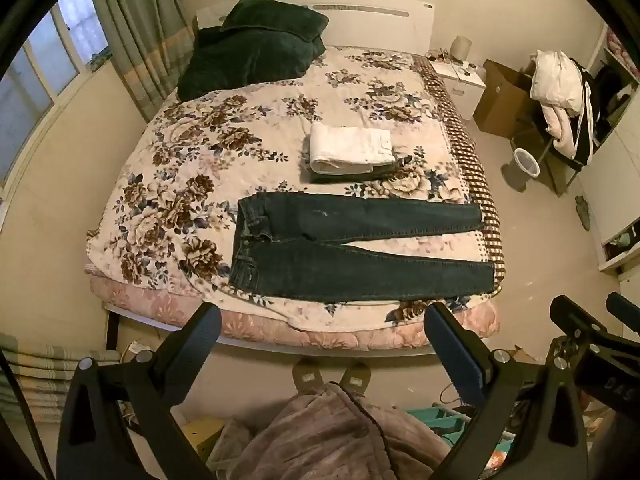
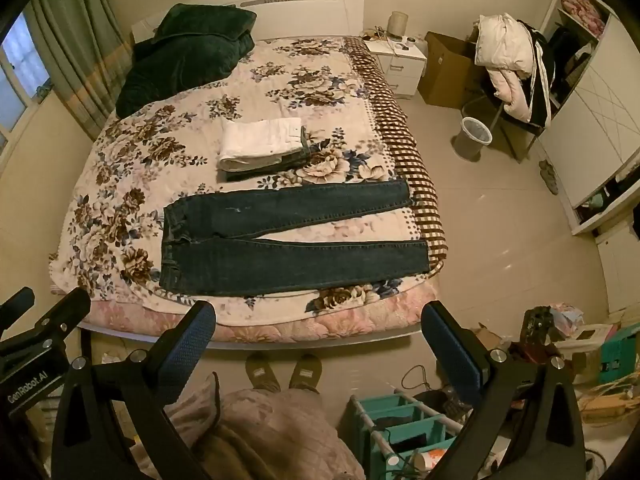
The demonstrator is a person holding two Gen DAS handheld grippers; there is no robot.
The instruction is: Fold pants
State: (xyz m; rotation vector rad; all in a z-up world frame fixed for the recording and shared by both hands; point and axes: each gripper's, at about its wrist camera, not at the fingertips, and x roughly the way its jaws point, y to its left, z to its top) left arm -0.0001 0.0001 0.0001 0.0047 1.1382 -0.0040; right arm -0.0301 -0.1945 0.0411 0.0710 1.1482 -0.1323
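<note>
One pair of dark jeans lies flat and unfolded across the near part of a bed, waistband toward the left, two legs running to the right and parting slightly toward the hems. Beyond the jeans, toward the headboard, sits one folded stack: a white garment on top of a darker one. One dark green blanket is bunched at the far left corner of the floral bedspread.

Two grippers appear. The left gripper hangs before the foot of the bed with its two fingers spread wide and nothing between them; the jeans lie ahead of it, well apart and untouched. The right gripper is likewise spread and unloaded, with the jeans ahead and slightly to its left.

Two slippers stand on the floor just below the bed edge. One nightstand, one cardboard box and one wastebasket stand right of the bed.
</note>
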